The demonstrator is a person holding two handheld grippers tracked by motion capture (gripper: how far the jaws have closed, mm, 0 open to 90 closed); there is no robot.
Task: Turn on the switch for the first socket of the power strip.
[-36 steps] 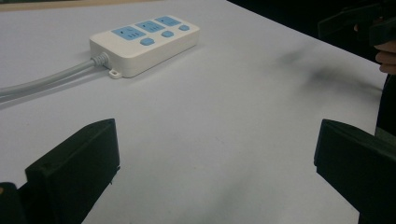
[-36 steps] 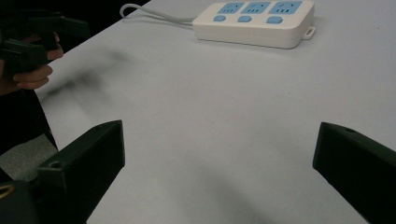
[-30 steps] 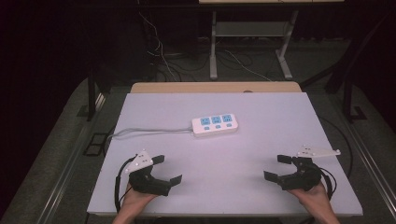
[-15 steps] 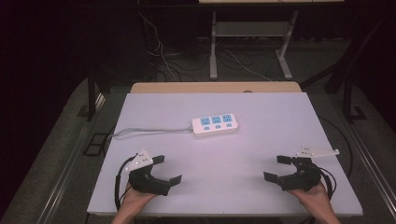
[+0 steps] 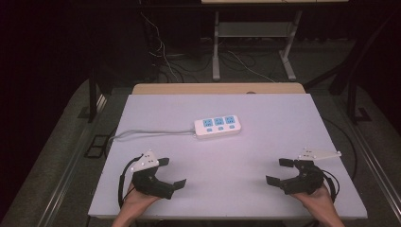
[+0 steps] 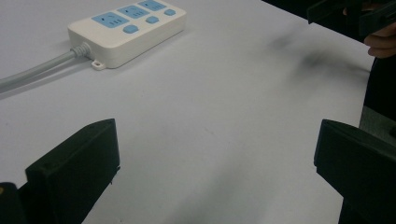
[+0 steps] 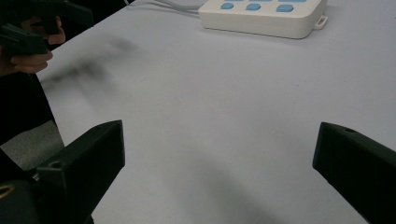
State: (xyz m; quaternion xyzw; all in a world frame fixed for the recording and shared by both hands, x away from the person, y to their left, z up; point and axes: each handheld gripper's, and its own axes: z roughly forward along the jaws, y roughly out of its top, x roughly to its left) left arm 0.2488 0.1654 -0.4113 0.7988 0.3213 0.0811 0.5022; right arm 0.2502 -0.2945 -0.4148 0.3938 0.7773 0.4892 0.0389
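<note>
A white power strip (image 5: 217, 126) with blue sockets and buttons lies near the middle of the white table (image 5: 265, 109), its grey cable (image 5: 151, 135) running off to the left edge. The strip also appears at the top of the left gripper view (image 6: 127, 29) and of the right gripper view (image 7: 264, 16). My left gripper (image 5: 171, 173) rests near the front left of the table, open, nothing between its jaws. My right gripper (image 5: 280, 171) rests near the front right, open and empty too. Both are well short of the strip.
Behind the white table stands a wooden table edge (image 5: 217, 88) and a metal stand (image 5: 250, 42) with loose cables on the dark floor. The other hand's gripper (image 6: 350, 14) crosses the left gripper view's top right corner.
</note>
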